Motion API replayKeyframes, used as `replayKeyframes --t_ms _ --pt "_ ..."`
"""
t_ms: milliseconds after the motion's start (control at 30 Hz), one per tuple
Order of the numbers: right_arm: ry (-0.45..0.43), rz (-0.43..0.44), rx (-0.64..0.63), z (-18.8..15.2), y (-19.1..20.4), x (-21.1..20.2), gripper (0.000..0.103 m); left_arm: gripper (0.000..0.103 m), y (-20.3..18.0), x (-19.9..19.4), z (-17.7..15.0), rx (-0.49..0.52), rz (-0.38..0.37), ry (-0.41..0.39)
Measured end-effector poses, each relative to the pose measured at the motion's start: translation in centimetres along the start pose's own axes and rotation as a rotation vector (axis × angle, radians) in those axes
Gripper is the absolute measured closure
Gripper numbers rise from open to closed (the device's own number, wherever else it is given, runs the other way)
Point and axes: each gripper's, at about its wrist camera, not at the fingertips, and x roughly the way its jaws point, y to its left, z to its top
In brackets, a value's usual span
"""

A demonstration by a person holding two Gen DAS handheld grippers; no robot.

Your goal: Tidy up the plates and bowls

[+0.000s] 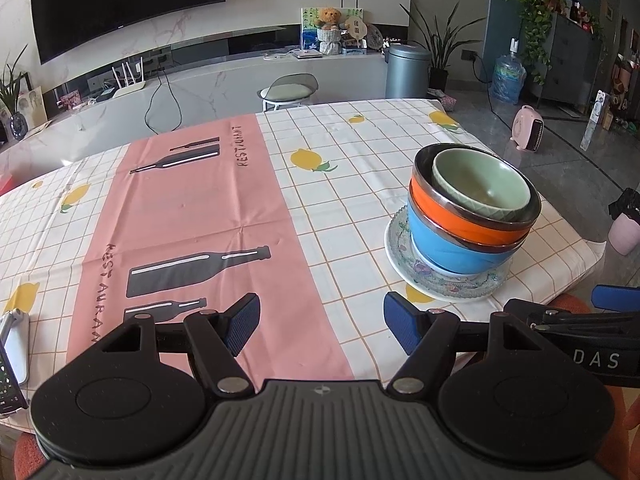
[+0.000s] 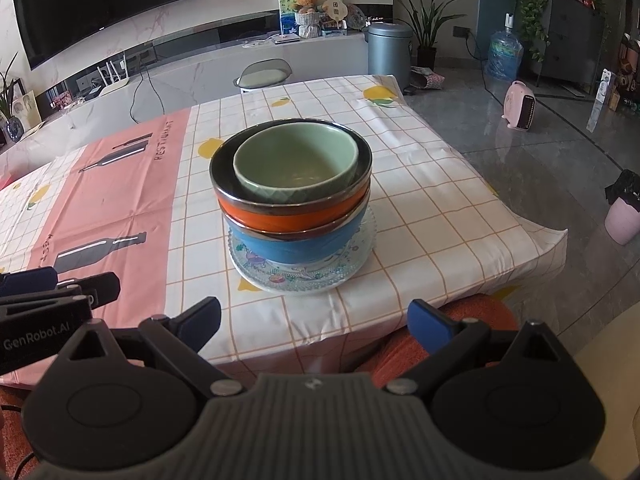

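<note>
A stack stands on the table near its right front corner: a patterned glass plate (image 2: 304, 278) at the bottom, then a blue bowl (image 2: 296, 246), an orange bowl (image 2: 288, 214) with a steel rim, and a green bowl (image 2: 294, 164) nested on top. The stack also shows in the left wrist view, with the plate (image 1: 444, 284) and green bowl (image 1: 482, 184) at right. My left gripper (image 1: 322, 326) is open and empty, low over the tablecloth, left of the stack. My right gripper (image 2: 314, 322) is open and empty, at the table's front edge, just short of the stack.
The table has a checked lemon tablecloth (image 2: 432, 208) with a pink runner (image 1: 192, 216). A white device (image 1: 16, 344) lies at the left front edge. Beyond the right edge are a pink pot (image 2: 622, 220) and floor. A stool (image 1: 286, 90) stands behind the table.
</note>
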Motion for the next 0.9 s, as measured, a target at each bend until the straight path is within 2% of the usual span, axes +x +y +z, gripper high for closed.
replayKeyframes --t_ms 900 --pt "0.009 0.003 -0.005 -0.3 0.21 0.23 0.005 0.02 -0.09 -0.29 -0.12 -0.003 -0.014 -0.008"
